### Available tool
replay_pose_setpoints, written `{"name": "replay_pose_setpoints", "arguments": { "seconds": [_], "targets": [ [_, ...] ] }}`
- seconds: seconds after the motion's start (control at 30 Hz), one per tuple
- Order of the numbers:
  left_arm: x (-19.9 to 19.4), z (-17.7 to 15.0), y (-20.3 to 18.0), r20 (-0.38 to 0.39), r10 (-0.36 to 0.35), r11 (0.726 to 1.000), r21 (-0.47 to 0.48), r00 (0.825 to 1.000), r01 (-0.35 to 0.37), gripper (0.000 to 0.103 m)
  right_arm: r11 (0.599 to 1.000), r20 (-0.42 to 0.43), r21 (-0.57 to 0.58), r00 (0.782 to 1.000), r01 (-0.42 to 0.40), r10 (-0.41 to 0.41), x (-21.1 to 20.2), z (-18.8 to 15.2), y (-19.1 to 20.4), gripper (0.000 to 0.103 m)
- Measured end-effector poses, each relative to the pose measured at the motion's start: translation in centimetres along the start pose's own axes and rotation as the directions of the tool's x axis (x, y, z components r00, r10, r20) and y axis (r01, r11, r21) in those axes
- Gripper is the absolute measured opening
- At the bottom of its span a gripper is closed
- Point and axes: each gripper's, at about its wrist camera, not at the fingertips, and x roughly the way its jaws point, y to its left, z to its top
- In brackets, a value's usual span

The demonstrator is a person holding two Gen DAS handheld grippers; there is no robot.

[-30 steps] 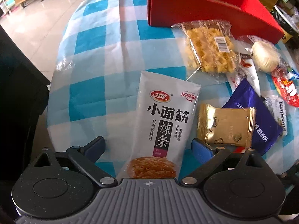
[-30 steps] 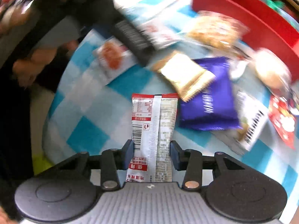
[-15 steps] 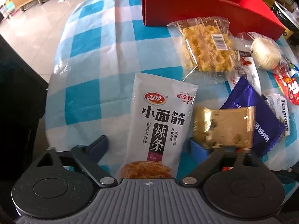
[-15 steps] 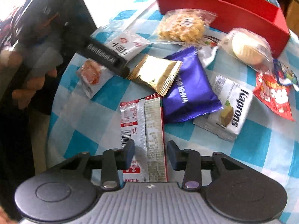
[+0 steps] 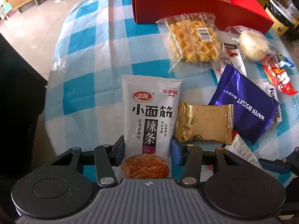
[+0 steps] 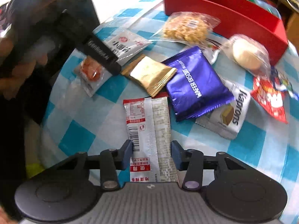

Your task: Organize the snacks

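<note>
My left gripper (image 5: 147, 149) is shut on a white spicy-strip packet (image 5: 149, 115), its fingers pressing both long edges near the table's front edge. My right gripper (image 6: 151, 154) is shut on a red-and-silver packet (image 6: 149, 130) lying back side up. A red box (image 5: 196, 3) stands at the far side; it also shows in the right wrist view (image 6: 224, 9). Loose snacks lie between: a gold packet (image 5: 204, 124), a purple wafer biscuit packet (image 5: 244, 102), a clear bag of yellow crisps (image 5: 194, 41) and a wrapped white bun (image 5: 252, 45).
A blue-and-white checked cloth (image 5: 89, 59) covers the round table. A white Kaprons packet (image 6: 228, 112) and a red packet (image 6: 271, 97) lie to the right. The left hand and its gripper (image 6: 101, 54) show at upper left in the right wrist view.
My left gripper's fingers have closed from wide apart onto the white packet. My right gripper still holds the red-and-silver packet, and its view has swung toward the red box.
</note>
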Motion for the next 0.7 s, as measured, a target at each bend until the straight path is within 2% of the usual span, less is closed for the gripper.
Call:
{"name": "replay_pose_setpoints", "arguments": {
  "seconds": [0.03,0.1,0.17,0.2,0.23,0.33,0.37,0.4,0.47,0.57,0.63,0.67,0.7],
  "targets": [
    [-0.1,-0.1,0.2,0.009,-0.009,1.0,-0.011,1.0,0.009,0.057,1.0,0.007,0.023,1.0,-0.009,0.008,-0.2,0.0,-0.1,0.037],
    [-0.2,-0.3,0.5,0.017,-0.036,0.999,-0.011,0.999,0.036,0.058,0.998,0.008,0.061,1.0,-0.014,0.013,-0.2,0.1,-0.6,0.006],
    [0.0,-0.4,0.5,0.021,-0.045,0.999,-0.001,0.999,0.045,0.059,0.991,-0.006,0.127,0.999,-0.044,0.046,0.4,-0.1,-1.4,0.007],
    [0.1,-0.3,0.3,0.022,-0.042,0.999,0.009,0.999,0.042,0.064,0.99,-0.007,0.133,0.999,-0.045,0.046,0.6,0.0,-1.6,0.008],
    [0.1,-0.2,0.2,0.023,-0.045,0.999,0.024,0.999,0.044,0.073,0.991,-0.012,0.127,0.999,-0.042,0.044,0.4,0.1,-1.5,0.008],
    [0.2,-0.3,0.0,0.019,-0.044,0.998,0.042,0.999,0.043,0.083,0.994,0.011,0.11,1.0,-0.009,0.007,-0.2,0.4,-0.7,0.023],
    [0.2,-0.4,-0.1,0.015,-0.032,0.998,0.052,0.999,0.031,0.086,0.996,0.012,0.091,1.0,-0.002,0.001,-0.3,0.3,-0.1,0.031],
    [0.4,-0.4,-0.2,0.011,-0.018,0.998,0.06,1.0,0.018,0.089,0.997,0.011,0.073,1.0,-0.005,0.004,-0.3,0.1,0.7,0.044],
    [0.7,-0.3,-0.3,0.01,-0.011,0.998,0.07,1.0,0.01,0.092,0.999,-0.01,0.017,0.999,-0.042,0.042,0.3,-0.3,2.3,0.063],
    [1.1,-0.6,-0.6,-0.001,-0.001,0.995,0.096,1.0,0.002,0.098,0.998,-0.062,-0.053,0.998,-0.03,0.027,1.9,-0.5,3.9,0.068],
    [1.2,-0.7,-0.6,-0.005,-0.001,0.995,0.1,1.0,0.002,0.098,0.998,-0.055,-0.054,0.998,-0.019,0.016,2.3,-0.4,4.0,0.07],
    [1.2,-0.7,-0.6,-0.005,-0.004,0.995,0.1,1.0,0.004,0.098,0.998,-0.058,-0.056,0.998,-0.016,0.012,2.3,-0.4,4.0,0.066],
    [1.3,-0.7,-0.6,-0.006,-0.005,0.995,0.101,1.0,0.005,0.098,0.998,-0.066,-0.066,0.998,0.002,-0.006,2.4,-0.3,4.1,0.055]
  ]
}}
